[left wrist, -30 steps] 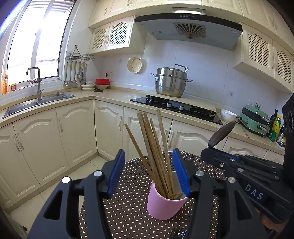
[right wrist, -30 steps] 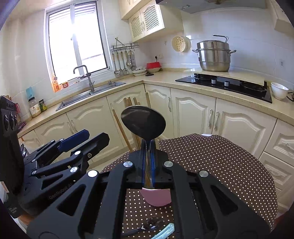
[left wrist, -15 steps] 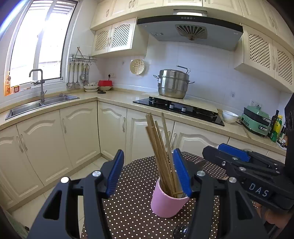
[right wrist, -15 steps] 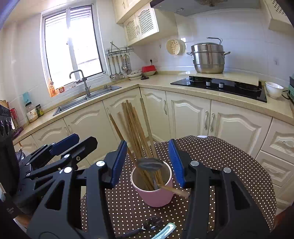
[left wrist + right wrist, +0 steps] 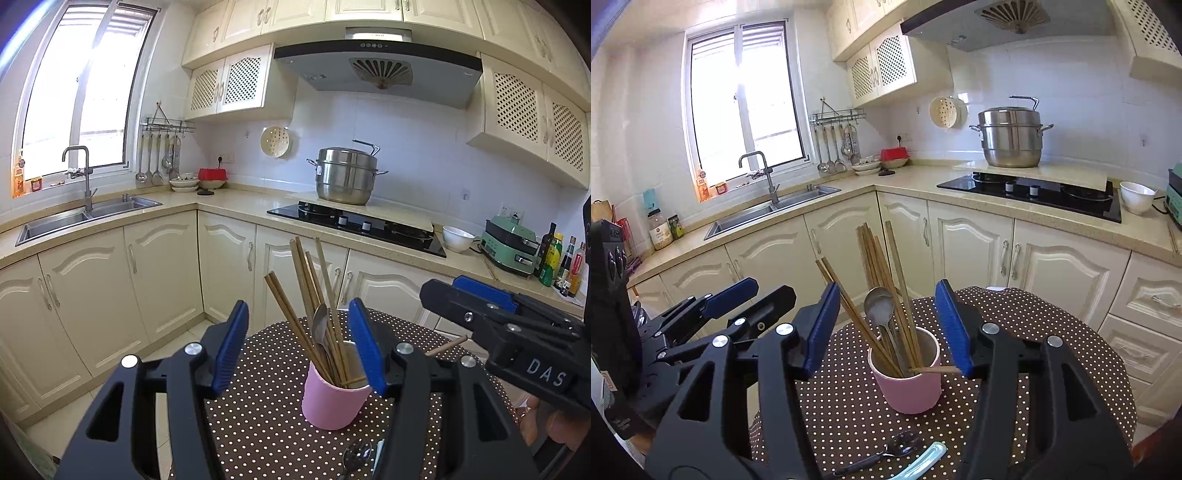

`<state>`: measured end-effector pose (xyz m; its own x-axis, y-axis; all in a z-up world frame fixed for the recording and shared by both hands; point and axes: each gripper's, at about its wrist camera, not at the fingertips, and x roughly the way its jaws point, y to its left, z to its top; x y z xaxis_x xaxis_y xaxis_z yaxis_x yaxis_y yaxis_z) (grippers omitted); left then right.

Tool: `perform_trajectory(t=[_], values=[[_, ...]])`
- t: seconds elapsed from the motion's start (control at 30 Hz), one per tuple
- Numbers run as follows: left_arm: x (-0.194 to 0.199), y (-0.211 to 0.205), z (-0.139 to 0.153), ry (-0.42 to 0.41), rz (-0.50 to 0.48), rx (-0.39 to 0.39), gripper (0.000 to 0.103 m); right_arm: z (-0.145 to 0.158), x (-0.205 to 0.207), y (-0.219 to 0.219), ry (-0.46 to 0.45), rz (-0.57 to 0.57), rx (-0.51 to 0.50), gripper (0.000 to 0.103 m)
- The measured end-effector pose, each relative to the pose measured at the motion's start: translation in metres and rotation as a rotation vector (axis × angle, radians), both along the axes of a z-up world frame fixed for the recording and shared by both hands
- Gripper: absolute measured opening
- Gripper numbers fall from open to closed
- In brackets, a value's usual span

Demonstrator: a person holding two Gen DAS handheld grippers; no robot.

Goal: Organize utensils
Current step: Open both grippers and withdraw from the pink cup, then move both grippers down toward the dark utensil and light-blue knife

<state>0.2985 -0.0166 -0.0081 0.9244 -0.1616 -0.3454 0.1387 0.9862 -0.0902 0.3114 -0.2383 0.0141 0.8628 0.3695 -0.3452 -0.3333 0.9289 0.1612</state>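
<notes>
Utensils are mostly gathered already: the pink cup [image 5: 907,380] stands upright on the dotted tablecloth [image 5: 1034,350], holding a bundle of wooden chopsticks [image 5: 875,266] and a metal spoon [image 5: 879,306] bowl-up among them. One short wooden stick [image 5: 934,370] lies across the cup's rim instead of standing inside it. Left to sort, by my judgement, are the two pieces lying flat on the cloth in front of the cup: a small metal spoon [image 5: 886,454] and, just beside it, a pale blue utensil [image 5: 923,461] whose kind I cannot tell. The right gripper [image 5: 888,328] frames the cup with its jaws opening and nothing pressed between the pads. The left gripper [image 5: 299,347] is likewise opening, wide and empty, with the cup beyond its tips. So the job looks well along but not finished
</notes>
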Motion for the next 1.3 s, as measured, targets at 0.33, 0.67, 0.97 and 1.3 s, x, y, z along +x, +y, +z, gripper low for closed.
perform_trajectory(t=[0.33,0.67,0.97,1.3], values=[[-0.024,0.002,-0.026,0.125,-0.033,0.048,0.064,-0.017,-0.039,-0.010,0.013,-0.029,-0.029,0.057],[-0.028,0.004,-0.107,0.364,-0.044,0.108,0.064,-0.113,-0.042,-0.006,0.278,-0.072,-0.115,0.063],[-0.028,0.006,-0.143,0.468,-0.037,0.129,0.064,-0.188,-0.016,0.005,0.523,-0.110,-0.163,0.064],[-0.019,-0.007,-0.156,0.515,-0.075,0.150,0.064,-0.198,-0.001,0.031,0.524,-0.049,-0.310,0.061]])
